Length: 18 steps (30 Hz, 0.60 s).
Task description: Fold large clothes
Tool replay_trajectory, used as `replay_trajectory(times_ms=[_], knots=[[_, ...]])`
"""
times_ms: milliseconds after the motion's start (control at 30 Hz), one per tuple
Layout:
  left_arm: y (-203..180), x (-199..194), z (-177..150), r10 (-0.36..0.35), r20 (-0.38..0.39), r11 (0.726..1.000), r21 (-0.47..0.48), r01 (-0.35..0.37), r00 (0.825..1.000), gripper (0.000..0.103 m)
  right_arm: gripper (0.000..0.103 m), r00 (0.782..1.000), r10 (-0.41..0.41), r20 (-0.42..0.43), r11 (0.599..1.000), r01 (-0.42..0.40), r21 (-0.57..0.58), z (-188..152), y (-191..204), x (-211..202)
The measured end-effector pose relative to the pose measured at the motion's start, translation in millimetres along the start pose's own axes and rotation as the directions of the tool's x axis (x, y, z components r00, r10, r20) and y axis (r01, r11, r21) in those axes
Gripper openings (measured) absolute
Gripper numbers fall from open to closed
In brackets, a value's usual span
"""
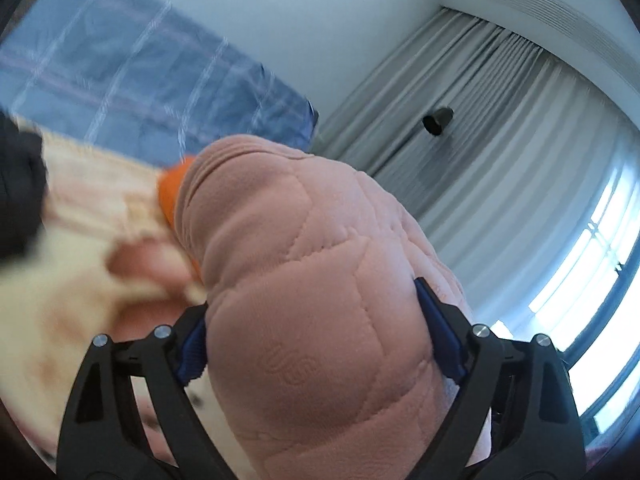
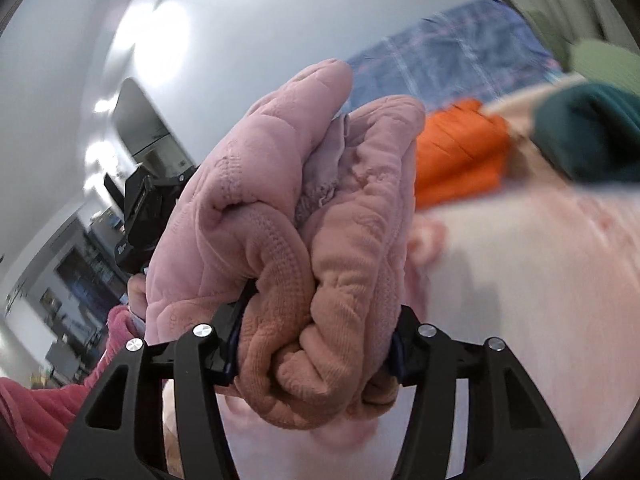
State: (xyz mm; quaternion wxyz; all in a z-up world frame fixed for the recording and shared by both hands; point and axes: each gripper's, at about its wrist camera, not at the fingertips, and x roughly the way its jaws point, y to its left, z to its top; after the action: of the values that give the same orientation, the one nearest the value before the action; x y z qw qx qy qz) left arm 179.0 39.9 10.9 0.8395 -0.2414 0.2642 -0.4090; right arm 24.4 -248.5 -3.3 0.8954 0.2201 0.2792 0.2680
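1. Left gripper [image 1: 316,336]: I read the jaws as spread wide and clamped on a thick, padded bulge of the pink quilted garment [image 1: 320,280]. The blue pads press into the fabric on both sides.
2. Right gripper [image 2: 316,344]: jaws about half open, closed on a bunched, ribbed edge of the same garment [image 2: 304,208]. Several layers are crushed together between the pads.
3. Garment location: held up in the air in both grippers, above the pale pink bed cover [image 2: 520,280]. It is wadded, not spread flat.
4. Farther back: an orange folded item [image 2: 456,156] and a dark green item [image 2: 588,136] lie on the bed; beyond them, a blue checked cover [image 1: 132,72].
5. Progress, my judgement: early stage. No fold is visible in this garment. Remaining: shake out, lay flat, fold, stack.
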Motion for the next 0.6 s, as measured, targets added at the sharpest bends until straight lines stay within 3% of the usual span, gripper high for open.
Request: replay_trajectory(times_ms=[200,400,500,600], knots=[[17,-10,97,0.136,0.049,0.986,0.087,-0.14,0.99,0.09,0.056,0.991,0.13,-0.002,0.991,-0.13,0.017,73,-13,99],[64,12,177,0.284,0.057,0.946,0.145,-0.29,0.957,0.09,0.056,0.984,0.176,0.001,0.982,-0.175,0.073,123,-41,208],[97,30,199,0.351,0.072,0.918,0.168,-0.358,0.934,0.09,0.056,0.986,0.165,-0.034,0.979,-0.16,0.125,132,-60,268],[148,52,201,0.454,0.055,0.874,0.165,-0.456,0.889,0.092,0.056,0.986,0.113,-0.122,0.977,-0.088,0.194,116,-82,332]])
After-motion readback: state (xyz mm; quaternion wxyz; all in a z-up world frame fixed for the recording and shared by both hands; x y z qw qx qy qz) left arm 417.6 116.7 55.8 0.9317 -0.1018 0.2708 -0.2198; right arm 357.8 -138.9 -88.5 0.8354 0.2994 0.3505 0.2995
